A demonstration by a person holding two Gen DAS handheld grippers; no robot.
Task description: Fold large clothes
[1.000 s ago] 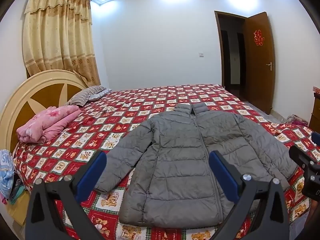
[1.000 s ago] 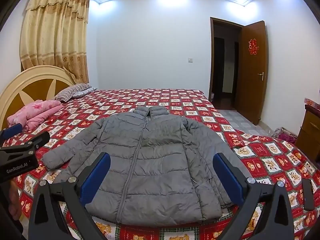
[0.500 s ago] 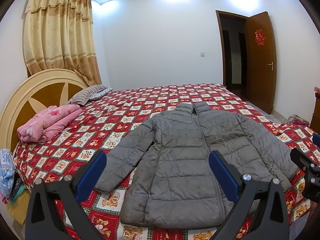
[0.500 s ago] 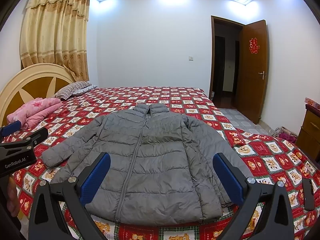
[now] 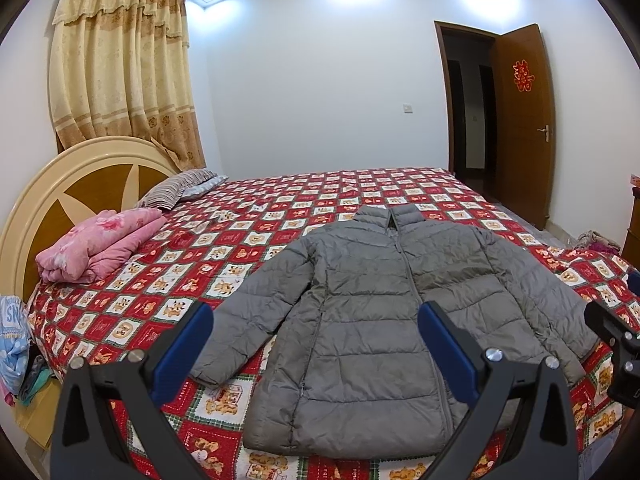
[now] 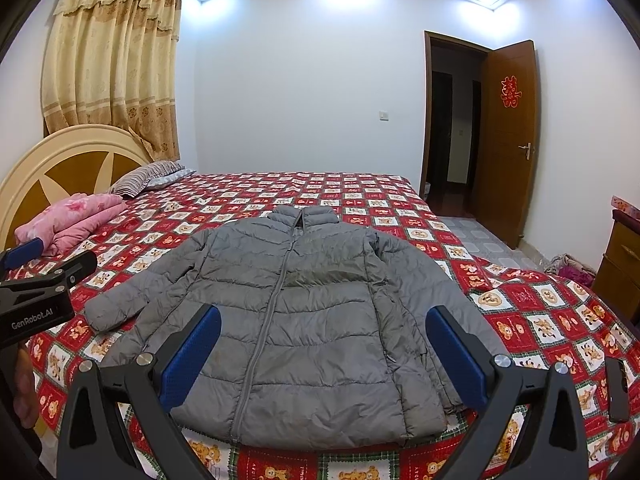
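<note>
Now each hand-held gripper, left (image 5: 314, 338) and right (image 6: 322, 338), gapes wide and empty above the grey jacket (image 6: 288, 316).

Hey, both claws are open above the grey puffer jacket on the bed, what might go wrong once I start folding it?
1. The grey puffer jacket is puffy and looks slick, so a sleeve may slip from the right claw or left claw.
2. Its hem lies at the near edge of the bed; a tug could drag it off.
3. A dark flat object lies near the right sleeve and might get swept along.
</note>
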